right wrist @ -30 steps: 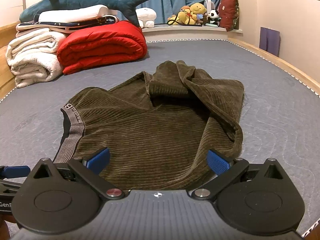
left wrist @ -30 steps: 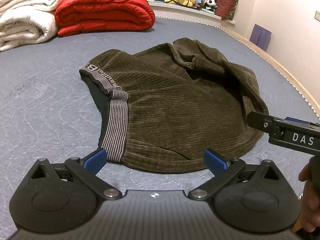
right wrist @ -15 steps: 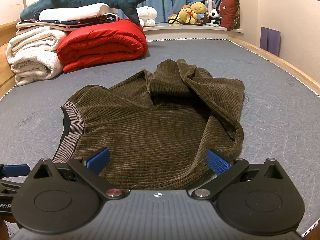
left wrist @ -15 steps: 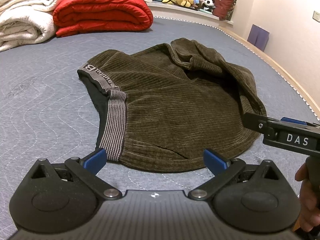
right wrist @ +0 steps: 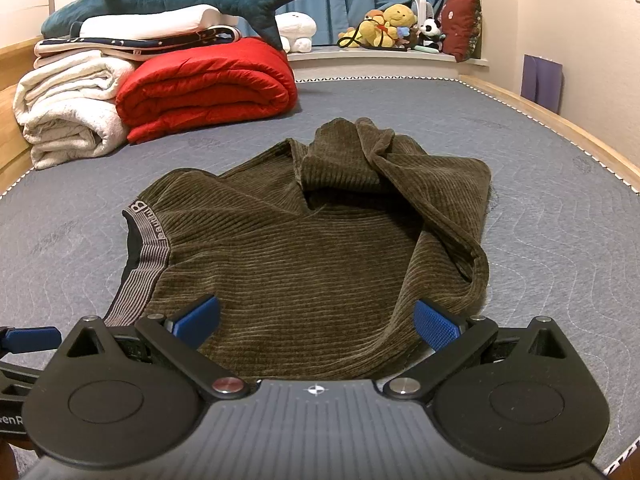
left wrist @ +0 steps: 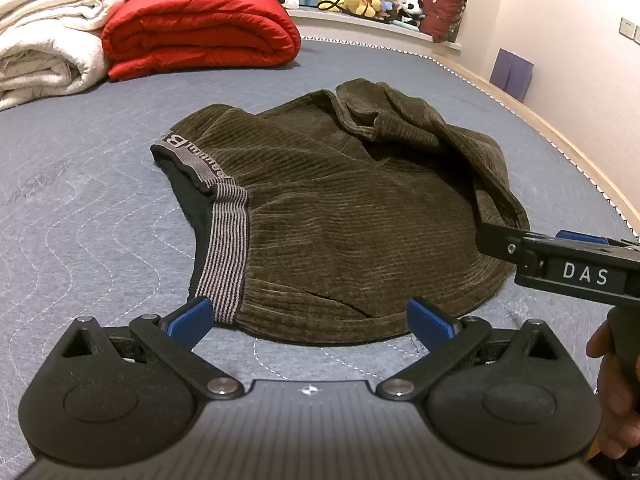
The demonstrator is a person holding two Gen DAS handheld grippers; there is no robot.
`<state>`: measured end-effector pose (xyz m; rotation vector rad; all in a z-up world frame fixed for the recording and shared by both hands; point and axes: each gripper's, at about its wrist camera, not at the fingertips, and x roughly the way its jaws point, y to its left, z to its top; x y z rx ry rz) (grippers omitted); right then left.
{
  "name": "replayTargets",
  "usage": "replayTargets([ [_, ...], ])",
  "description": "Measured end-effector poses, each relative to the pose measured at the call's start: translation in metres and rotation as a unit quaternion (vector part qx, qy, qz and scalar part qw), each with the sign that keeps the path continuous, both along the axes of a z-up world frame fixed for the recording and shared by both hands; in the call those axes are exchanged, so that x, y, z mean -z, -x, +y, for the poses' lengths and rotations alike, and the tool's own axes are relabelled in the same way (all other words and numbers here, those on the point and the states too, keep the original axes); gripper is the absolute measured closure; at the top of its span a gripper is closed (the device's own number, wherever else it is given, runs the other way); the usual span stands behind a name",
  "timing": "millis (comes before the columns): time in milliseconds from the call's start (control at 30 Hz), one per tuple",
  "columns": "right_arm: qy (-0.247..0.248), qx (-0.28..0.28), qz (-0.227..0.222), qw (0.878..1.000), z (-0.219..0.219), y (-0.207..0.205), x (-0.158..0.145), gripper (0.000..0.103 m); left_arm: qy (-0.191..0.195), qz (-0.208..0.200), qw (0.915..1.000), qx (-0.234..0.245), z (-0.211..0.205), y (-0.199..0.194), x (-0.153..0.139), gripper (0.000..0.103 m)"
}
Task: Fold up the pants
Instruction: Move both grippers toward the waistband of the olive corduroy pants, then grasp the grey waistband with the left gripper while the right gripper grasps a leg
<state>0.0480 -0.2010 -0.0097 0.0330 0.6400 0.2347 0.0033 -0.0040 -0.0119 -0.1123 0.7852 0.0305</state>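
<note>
Brown corduroy pants (left wrist: 344, 216) lie crumpled mid-mattress (left wrist: 80, 208), striped waistband (left wrist: 224, 248) toward the left edge. The left gripper (left wrist: 310, 318) and right gripper (right wrist: 316, 322) hover at the near hem, both spread wide and empty.

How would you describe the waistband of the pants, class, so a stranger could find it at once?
Start at the grey quilted mattress, then the dark olive corduroy pants lying crumpled in its middle. At their left edge runs the waistband: a grey striped elastic strip with lettering, the only non-corduroy part.
</note>
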Motion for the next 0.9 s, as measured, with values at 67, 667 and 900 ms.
replayTargets([
  [67,0.001,0.000,-0.001,1.000,0.000,0.000,0.000,0.001,-0.002,-0.010,0.9999,-0.003,0.000,0.002,0.000,0.000],
  [667,-0.032,0.016,-0.081,0.996,-0.050,-0.052,-0.084,0.025,0.045,0.005,0.9983,0.035,0.100,-0.046,-0.012,0.066],
  [900,-0.078,0.084,0.068,0.991,-0.095,-0.103,-0.009,0.026,0.156,0.057,0.9861,-0.004,0.142,-0.085,0.029,0.067],
])
